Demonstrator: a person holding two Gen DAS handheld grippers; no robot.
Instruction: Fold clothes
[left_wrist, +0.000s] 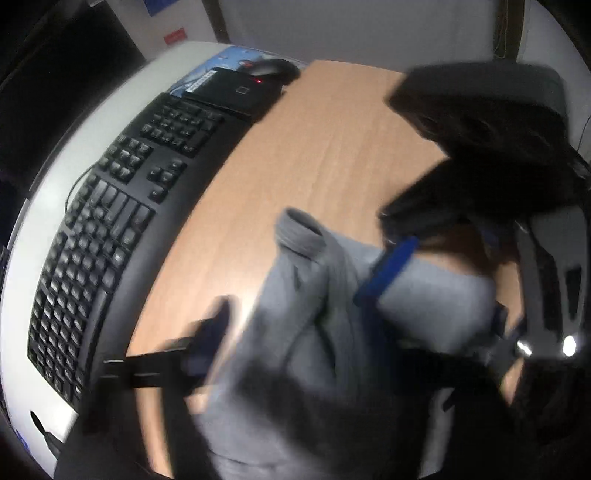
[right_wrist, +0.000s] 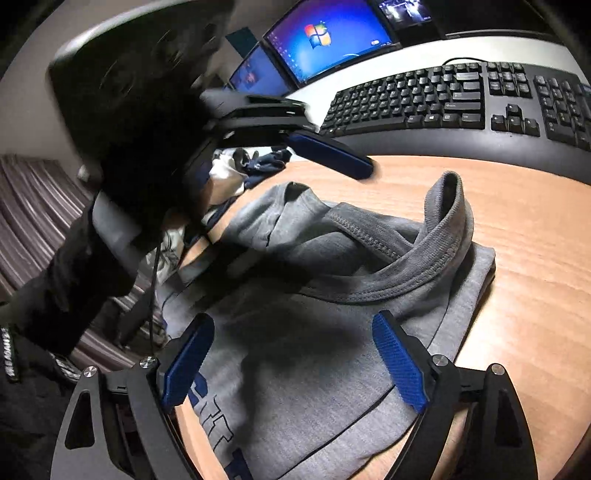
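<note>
Right gripper (right_wrist: 291, 362) hangs wide open over the grey T-shirt (right_wrist: 332, 295), holding nothing; left gripper (left_wrist: 295, 302) is blurred, fingers seemingly straddling cloth, grip uncertain. T-shirt lies part-folded on the wooden desk (right_wrist: 517, 229), soft jersey with ribbed collar (right_wrist: 447, 236) raised; advise pinching both layers near the hem, folding evenly
</note>
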